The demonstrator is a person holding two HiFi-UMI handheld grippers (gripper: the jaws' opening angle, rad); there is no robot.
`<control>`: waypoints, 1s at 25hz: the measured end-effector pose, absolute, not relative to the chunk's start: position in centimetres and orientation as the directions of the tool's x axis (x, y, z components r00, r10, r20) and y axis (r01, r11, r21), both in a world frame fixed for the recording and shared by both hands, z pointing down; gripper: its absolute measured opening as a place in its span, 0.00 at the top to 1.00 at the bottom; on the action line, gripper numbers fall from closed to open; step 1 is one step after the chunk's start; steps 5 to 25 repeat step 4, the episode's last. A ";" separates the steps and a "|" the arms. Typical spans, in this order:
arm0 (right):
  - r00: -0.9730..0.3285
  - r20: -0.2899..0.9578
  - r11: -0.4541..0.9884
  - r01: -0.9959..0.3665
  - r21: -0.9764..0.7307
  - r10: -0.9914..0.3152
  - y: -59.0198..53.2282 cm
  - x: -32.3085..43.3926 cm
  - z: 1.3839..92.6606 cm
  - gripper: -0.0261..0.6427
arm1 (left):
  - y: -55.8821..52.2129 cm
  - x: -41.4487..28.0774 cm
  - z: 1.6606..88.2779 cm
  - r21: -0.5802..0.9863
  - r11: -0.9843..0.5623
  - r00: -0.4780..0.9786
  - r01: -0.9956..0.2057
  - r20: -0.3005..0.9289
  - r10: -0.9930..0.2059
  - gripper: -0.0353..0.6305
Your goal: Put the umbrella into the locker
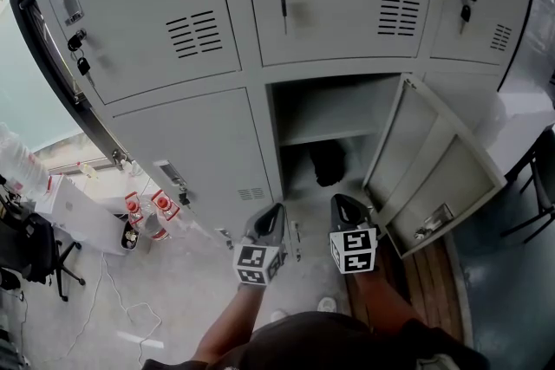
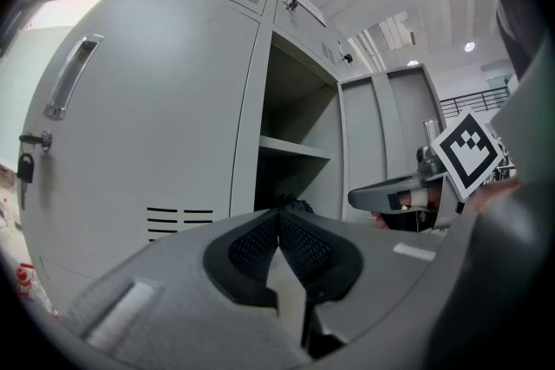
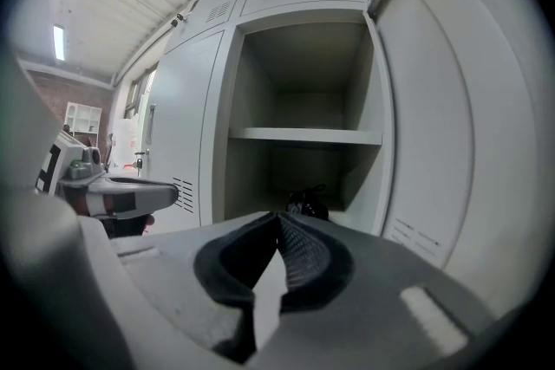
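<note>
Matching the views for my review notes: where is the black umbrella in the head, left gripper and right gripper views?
Head view: umbrella at centre, in the open locker's lower compartment, below the shelf.
Left gripper view: only a dark sliver, low centre, under the shelf.
Right gripper view: low centre, under the shelf.
Shared landmark: that shelf inside the open locker.

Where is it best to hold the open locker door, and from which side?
Grip the door's free edge near the latch, farthest from the hinges. Come from the right, since it stands swung out to the right of the opening. The right gripper is nearest but shut; open it first.
</note>
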State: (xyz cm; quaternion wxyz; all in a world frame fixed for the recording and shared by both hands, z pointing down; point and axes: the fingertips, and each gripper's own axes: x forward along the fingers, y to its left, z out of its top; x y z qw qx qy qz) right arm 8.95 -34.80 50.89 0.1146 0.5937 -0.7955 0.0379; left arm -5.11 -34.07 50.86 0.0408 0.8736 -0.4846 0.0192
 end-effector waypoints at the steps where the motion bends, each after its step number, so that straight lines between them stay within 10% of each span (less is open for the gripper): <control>1: -0.268 0.228 0.292 -0.953 0.077 -0.936 -34.8 9.0 50.9 0.95 | -34.1 -5.1 50.8 0.052 -0.527 0.529 -0.848 0.078 -0.845 0.94; 25: -0.269 0.229 0.292 -0.953 0.076 -0.936 -34.9 9.1 51.1 0.95 | -34.1 -4.9 50.8 0.049 -0.528 0.530 -0.848 0.084 -0.844 0.94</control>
